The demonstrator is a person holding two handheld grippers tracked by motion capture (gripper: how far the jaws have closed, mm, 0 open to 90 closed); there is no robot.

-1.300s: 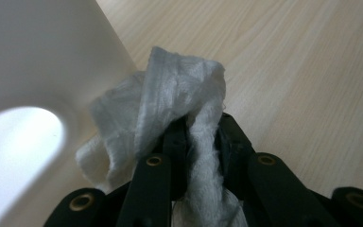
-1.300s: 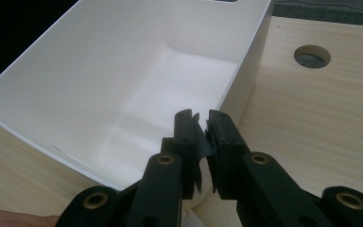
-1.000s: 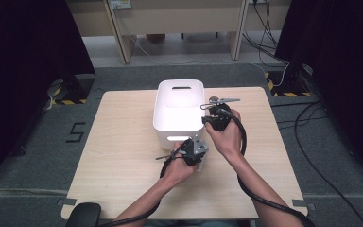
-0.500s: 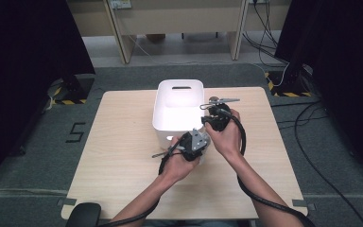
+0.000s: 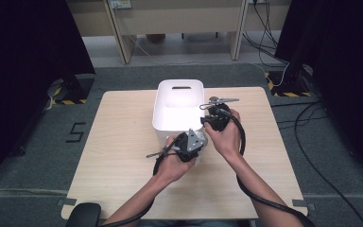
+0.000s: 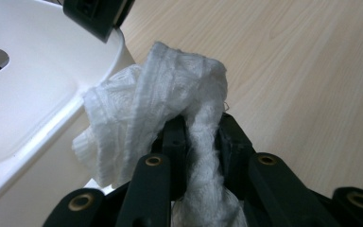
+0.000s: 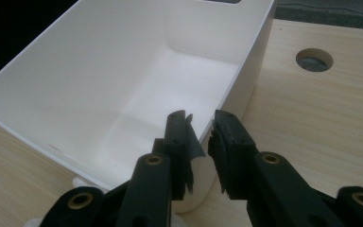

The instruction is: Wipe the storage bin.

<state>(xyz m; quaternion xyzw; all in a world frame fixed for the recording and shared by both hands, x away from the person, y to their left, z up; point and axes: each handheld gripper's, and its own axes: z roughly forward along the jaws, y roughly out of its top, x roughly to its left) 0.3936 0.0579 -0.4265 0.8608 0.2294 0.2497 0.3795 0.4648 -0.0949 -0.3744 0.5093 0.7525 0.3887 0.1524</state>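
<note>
The left gripper [image 6: 202, 137] pinches a white cloth [image 6: 160, 104] just beside the white bin [image 7: 99, 85], whose near rim the right gripper [image 7: 202, 135] clamps.

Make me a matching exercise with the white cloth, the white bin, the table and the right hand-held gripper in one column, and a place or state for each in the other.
1. white cloth
2. white bin
3. table
4. right hand-held gripper

A. light wood, with a round hole
B. empty inside
C. pinched in the left hand-held gripper
D. jaws astride the bin's wall

Pairs: 1-C, 2-B, 3-A, 4-D
</note>
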